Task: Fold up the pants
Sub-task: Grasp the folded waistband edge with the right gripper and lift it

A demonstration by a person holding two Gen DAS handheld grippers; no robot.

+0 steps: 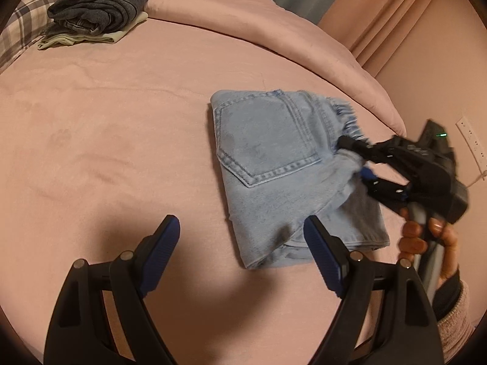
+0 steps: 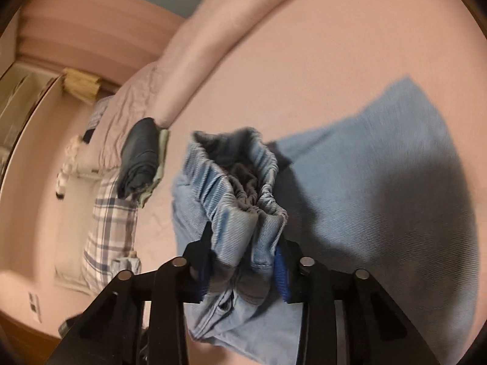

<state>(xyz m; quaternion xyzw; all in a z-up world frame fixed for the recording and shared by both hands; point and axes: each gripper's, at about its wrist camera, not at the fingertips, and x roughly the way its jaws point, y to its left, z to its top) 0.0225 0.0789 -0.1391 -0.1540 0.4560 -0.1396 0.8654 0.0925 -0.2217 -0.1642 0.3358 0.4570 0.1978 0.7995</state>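
Observation:
Light blue denim pants [image 1: 274, 164] lie folded on the pink bed [image 1: 106, 152], back pocket up, frayed hem at the far right. My left gripper [image 1: 240, 243] is open and empty, hovering just in front of the pants' near edge. My right gripper [image 1: 354, 162] is shut on a bunched fold of the pants at their right side, lifting it a little. In the right wrist view the bunched denim [image 2: 240, 200] fills the gap between the fingers of that gripper [image 2: 243, 261], and the rest of the pants [image 2: 380, 167] spreads out to the right.
A stack of folded dark and pale clothes [image 1: 97, 12] sits at the far left of the bed, next to a plaid pillow [image 1: 21, 30]. The bed's rolled edge [image 1: 304, 45] runs behind the pants. A pink wall with an outlet [image 1: 471, 140] is at right.

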